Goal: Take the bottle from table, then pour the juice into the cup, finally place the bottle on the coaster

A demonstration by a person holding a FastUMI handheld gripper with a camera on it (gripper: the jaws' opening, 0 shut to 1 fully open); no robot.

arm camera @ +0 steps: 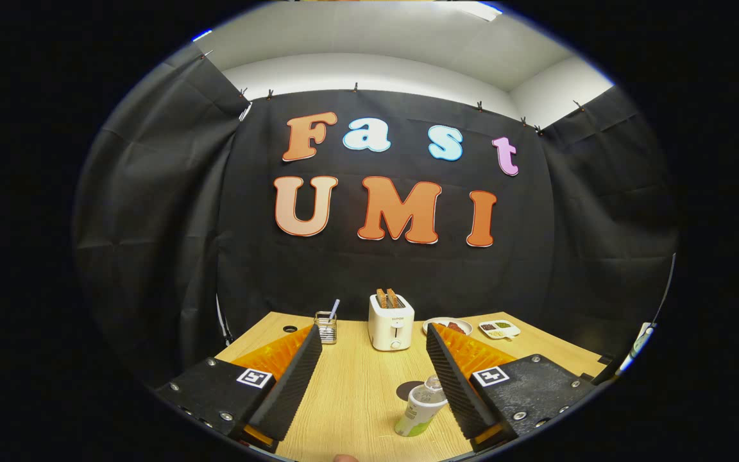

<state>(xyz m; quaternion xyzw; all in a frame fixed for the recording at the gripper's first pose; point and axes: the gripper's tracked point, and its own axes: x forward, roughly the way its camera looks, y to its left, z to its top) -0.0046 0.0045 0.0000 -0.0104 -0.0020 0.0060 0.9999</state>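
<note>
One bottle (422,407), hand-held gripper (373,369) agape

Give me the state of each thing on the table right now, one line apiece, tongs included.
tongs: open, fingers wide apart, holding nothing.
bottle: upright on the table, just inside the right finger, not gripped.
coaster: flat on the table, bare, just behind the bottle.
toaster: upright beyond the fingers, two slices sticking out of the slots.
wire holder: upright left of the toaster, something standing in it.
round plate: food on it.
divided dish: compartments filled.
</note>
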